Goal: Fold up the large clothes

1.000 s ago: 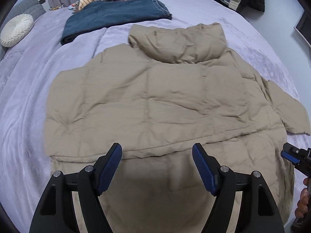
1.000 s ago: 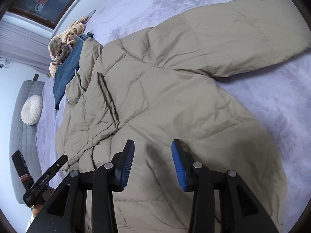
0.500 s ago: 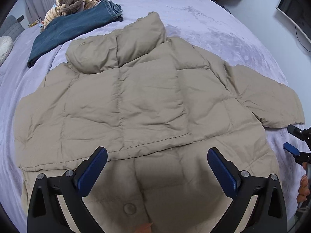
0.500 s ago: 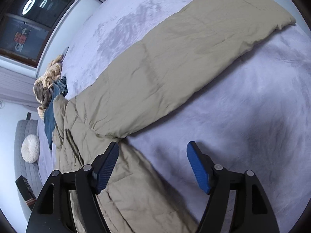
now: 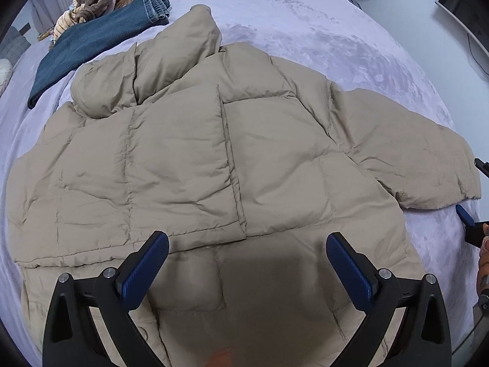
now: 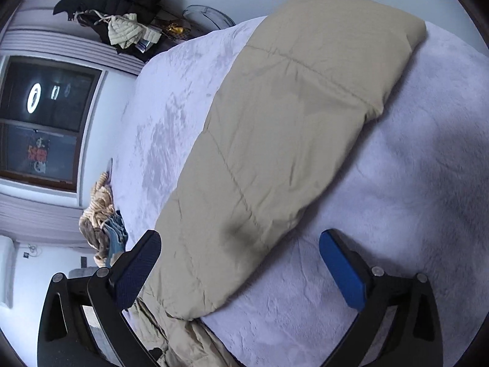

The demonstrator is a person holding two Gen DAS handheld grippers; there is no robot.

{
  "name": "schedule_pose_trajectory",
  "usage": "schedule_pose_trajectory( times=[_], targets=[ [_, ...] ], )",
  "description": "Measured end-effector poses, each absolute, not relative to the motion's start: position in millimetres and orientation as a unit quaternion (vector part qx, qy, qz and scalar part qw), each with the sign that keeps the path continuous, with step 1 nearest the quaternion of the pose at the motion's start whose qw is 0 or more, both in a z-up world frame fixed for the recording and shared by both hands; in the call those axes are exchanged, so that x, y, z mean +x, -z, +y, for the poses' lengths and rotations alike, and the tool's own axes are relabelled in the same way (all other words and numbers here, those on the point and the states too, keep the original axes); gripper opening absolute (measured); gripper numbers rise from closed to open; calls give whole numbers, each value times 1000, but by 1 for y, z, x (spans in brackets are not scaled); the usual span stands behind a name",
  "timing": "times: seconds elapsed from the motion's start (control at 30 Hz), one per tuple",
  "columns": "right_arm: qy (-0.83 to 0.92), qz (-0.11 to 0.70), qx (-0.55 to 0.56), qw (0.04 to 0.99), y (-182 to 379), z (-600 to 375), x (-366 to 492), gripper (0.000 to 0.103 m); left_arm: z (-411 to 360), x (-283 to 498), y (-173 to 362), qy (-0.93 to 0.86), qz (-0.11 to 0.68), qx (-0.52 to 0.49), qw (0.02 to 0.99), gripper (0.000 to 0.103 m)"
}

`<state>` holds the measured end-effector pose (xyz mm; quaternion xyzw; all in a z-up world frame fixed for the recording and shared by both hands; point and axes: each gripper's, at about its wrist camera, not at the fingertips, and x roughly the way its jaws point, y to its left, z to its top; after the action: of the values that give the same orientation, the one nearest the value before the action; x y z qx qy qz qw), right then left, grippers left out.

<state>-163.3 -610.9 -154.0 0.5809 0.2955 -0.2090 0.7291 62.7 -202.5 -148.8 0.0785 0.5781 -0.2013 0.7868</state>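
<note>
So the tan puffer jacket (image 5: 189, 159) is spread flat on the lavender bed (image 5: 305, 30), one side already folded over the middle. Left gripper (image 5: 247, 263) hovers over the hem, jaws wide apart with nothing pinched. Right gripper (image 6: 241, 272) has its jaws opening, the sleeve (image 6: 290, 122) stretching away just ahead of the gap, untouched. Folded jeans (image 5: 97, 39) sit way beyond the left jaws.
</note>
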Motion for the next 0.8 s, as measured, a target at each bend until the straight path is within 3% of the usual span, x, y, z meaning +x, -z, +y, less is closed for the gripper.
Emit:
schedule_pose_trajectory(
  times=[0.4, 0.43, 0.5, 0.53, 0.57, 0.63, 0.8],
  targets=[
    [174, 202, 683, 680, 170, -656, -136, 99, -191, 70, 148, 202, 579, 56, 788, 103],
    [167, 195, 693, 674, 172, -657, -133, 95, -188, 71, 145, 202, 574, 55, 792, 103],
    [142, 184, 718, 656, 179, -657, -128, 49, -182, 74, 139, 200, 564, 57, 799, 103],
    [130, 178, 729, 648, 182, -657, -124, 37, -178, 76, 137, 199, 559, 58, 803, 103],
    [126, 175, 732, 647, 182, -655, -121, 17, -173, 78, 134, 198, 554, 59, 806, 103],
    [124, 179, 714, 665, 173, -648, -111, 11, -161, 84, 129, 196, 547, 53, 812, 103],
    [86, 209, 650, 726, 128, -615, -72, 9, -119, 101, 125, 173, 536, 42, 825, 103]
  ],
)
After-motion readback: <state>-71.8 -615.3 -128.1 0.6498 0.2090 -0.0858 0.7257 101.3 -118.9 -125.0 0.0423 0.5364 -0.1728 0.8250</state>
